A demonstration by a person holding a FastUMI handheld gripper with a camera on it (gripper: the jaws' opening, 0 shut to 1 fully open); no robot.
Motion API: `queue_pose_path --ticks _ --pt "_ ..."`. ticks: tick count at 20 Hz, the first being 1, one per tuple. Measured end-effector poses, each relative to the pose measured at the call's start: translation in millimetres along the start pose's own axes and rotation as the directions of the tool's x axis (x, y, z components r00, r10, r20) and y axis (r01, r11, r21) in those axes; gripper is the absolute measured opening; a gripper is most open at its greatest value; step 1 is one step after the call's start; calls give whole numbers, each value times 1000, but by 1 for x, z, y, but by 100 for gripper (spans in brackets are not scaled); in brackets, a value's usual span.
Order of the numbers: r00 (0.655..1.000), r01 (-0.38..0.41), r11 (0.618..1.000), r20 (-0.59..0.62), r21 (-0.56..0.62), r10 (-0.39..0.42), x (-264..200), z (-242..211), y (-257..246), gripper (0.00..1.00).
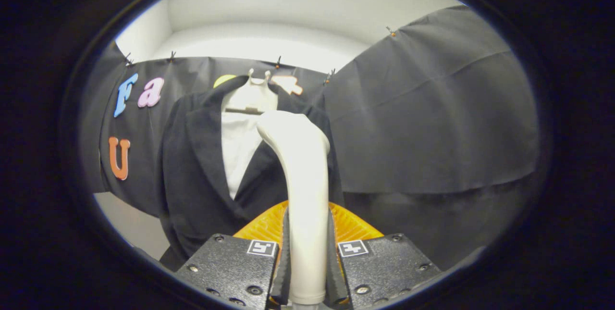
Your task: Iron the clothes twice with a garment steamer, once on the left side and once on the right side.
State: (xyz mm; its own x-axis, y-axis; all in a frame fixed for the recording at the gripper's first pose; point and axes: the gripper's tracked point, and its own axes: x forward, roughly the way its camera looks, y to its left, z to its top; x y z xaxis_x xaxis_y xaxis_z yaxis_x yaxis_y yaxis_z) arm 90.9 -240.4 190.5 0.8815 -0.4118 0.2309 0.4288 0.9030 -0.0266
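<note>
My gripper is shut on the white garment steamer, with both fingers pressing its handle from either side. The steamer stands upright between them, and its rounded head reaches up to the jacket's collar line. Beyond it a black jacket over a white shirt hangs on a white hanger against the booth's black wall. The steamer head sits in front of the jacket's right lapel; I cannot tell whether it touches the cloth.
Black cloth covers the booth's wall to the right and behind the jacket. An orange ribbed part shows just behind the fingers. Pale floor or wall lies below the jacket's left side.
</note>
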Motion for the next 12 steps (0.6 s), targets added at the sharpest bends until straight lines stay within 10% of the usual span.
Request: queue_pose_path --ticks 12 --pt "990 -31 998 139 53 23 109 71 9 33"
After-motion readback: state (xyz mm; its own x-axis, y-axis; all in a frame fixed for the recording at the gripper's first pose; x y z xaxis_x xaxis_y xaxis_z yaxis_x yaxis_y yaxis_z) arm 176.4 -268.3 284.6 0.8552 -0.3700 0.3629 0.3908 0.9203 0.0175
